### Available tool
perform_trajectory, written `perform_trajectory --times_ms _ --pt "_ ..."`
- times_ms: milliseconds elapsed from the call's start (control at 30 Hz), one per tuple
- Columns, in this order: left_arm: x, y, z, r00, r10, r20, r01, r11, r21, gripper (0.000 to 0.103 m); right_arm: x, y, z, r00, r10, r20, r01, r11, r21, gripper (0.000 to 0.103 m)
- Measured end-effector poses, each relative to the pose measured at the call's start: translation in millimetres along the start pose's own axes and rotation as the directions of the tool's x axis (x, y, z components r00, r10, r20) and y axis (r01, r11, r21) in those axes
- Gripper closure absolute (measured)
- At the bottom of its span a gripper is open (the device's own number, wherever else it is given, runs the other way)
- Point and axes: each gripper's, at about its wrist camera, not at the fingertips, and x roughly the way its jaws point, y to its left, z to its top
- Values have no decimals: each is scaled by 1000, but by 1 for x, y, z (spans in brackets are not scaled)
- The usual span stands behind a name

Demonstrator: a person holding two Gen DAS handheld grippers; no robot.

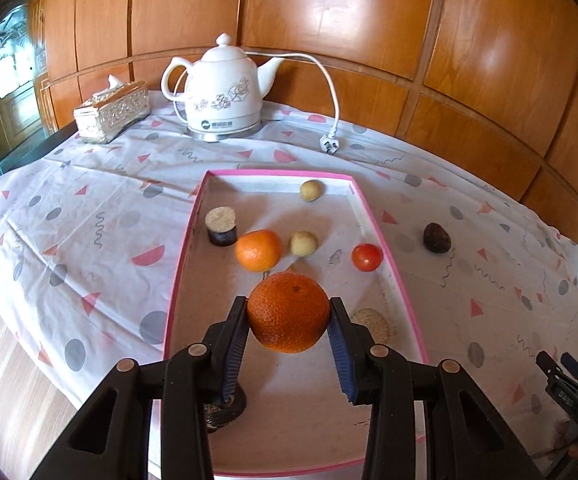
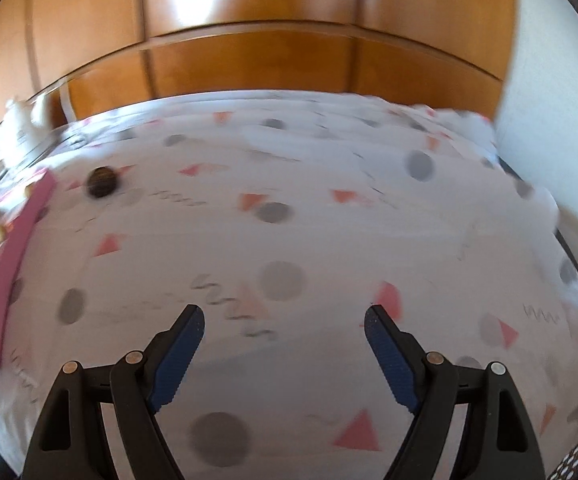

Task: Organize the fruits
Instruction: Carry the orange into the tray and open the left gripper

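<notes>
Glossy orange wood panelling backs a surface draped in a white cloth [image 1: 89, 216] printed with pink triangles and grey dots. Over it, the left gripper [image 1: 289, 312] is clamped on a large, round, dimpled orange [image 1: 288, 311], its blue ribbed pads pressing the fruit's two sides. The orange has no real long axis; its small stem dimple faces up and away from the camera. It hangs above the near half of a shallow white tray with a pink rim [image 1: 373, 216], whose long side runs away towards the wall.

Just beyond the held fruit a smaller, smoother orange [image 1: 258, 250] lies on the tray floor, with a pale yellowish round fruit [image 1: 303, 243] beside it and a red tomato [image 1: 366, 257] near the right rim. A dark cylinder with a pale cut top [image 1: 221, 226] stands upright by the left rim, and another pale fruit [image 1: 311, 190] sits at the far end. Outside the tray, to the right, a dark brown wrinkled fruit [image 1: 436, 237] rests on the cloth. Farther back stand a white ceramic electric kettle [image 1: 225, 92] and an ornate tissue box [image 1: 111, 112].

The right gripper [image 2: 285, 316] hangs above bare cloth with its jaws spread wide and nothing between them; that view is blurred.
</notes>
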Motion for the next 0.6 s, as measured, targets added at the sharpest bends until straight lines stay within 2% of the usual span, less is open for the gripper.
perform_trajectory --times_ms 600 --pt "0 7 -6 1000 -15 -12 14 1000 -10 63 -10 77 28 993 114 18 -108 976 -190 19"
